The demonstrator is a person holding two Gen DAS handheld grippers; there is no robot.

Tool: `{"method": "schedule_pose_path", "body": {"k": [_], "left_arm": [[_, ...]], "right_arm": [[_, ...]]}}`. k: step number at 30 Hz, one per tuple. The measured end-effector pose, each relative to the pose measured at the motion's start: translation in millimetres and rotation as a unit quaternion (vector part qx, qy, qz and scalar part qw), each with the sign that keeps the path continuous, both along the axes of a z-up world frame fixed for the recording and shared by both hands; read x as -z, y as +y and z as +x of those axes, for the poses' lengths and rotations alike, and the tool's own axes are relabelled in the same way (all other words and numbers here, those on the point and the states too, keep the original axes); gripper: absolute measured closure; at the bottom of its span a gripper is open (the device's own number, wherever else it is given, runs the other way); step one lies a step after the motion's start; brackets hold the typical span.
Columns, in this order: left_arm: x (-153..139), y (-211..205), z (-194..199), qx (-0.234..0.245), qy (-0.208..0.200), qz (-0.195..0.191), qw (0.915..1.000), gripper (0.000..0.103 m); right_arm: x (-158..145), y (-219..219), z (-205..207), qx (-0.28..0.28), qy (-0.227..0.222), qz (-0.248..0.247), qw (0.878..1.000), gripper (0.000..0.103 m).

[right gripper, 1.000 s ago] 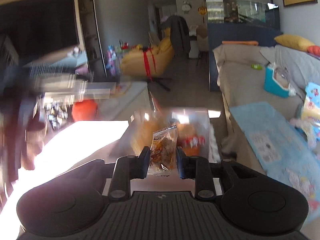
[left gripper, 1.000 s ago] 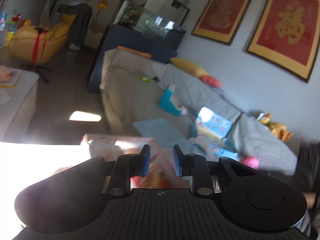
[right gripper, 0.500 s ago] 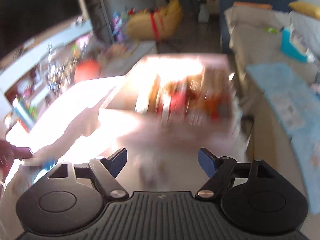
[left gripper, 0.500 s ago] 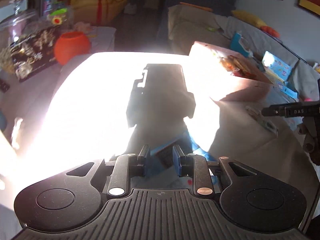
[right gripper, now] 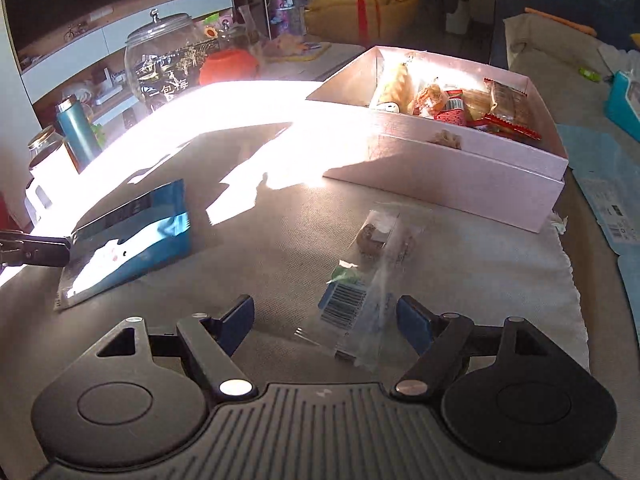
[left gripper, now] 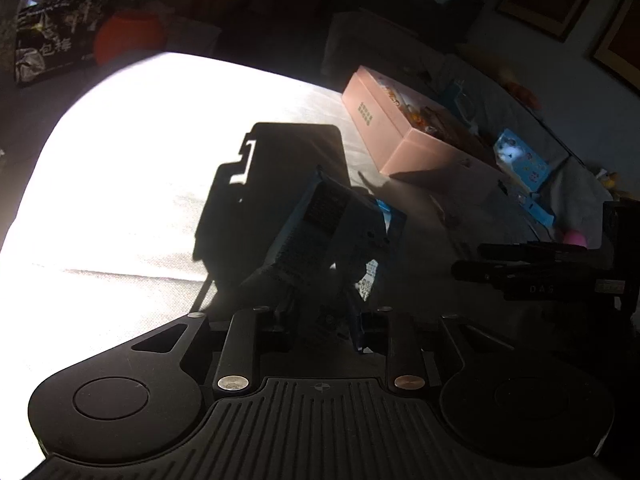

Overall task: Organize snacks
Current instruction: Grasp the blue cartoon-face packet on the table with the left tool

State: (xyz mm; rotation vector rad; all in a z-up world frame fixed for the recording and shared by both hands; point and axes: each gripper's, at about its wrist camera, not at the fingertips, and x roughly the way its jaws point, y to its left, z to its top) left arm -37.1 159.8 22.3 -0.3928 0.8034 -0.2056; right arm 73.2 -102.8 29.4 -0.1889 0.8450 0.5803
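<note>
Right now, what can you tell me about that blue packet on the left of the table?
The blue snack bag is a glossy foil-looking pouch, blue with a dark panel of small print and a pale picture low on its front. It leans tilted, its lower edge on the grey tablecloth. The left gripper is shut on one edge of it. Sunlight glares off the lower part. It stands apart from the pink box and the clear packet.

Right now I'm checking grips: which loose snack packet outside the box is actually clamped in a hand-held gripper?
The blue packet, pinched at its edge by the left hand-held gripper. The clear packet lies free on the cloth between the right hand-held gripper's open jaws.
</note>
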Motion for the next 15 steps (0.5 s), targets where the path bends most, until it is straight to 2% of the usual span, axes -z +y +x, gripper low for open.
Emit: {"method": "schedule_pose_path", "body": {"k": [4,7,9,11,12,15], "left_arm": [[3,-37,19,0.055,-0.001,-0.016,0.9984,0.074],[-3,-58,28,0.085,-0.008,-0.006,0.9964,0.074],[-15,-67,28,0.092,-0.032,0.010,0.9952,0.074],[-26,-71,29,0.075,-0.055,0.037,0.9950,0.074],[-30,-71,30,0.059,-0.061,0.054,0.9950,0.074],[-28,-65,43,-0.009,-0.037,0.104,0.9939,0.073]], "right_arm": [[-4,-12,-3,0.013,-0.006,0.003,1.000,0.024],[-3,-19,-2,0.026,-0.018,-0.012,0.999,0.024],[0,-24,-2,0.036,-0.021,-0.019,0.999,0.024],[4,-28,0,0.048,-0.022,-0.021,0.998,0.022],[5,-30,0,0.053,-0.026,-0.021,0.998,0.017],[9,-33,1,0.069,-0.034,-0.013,0.997,0.008]]}}
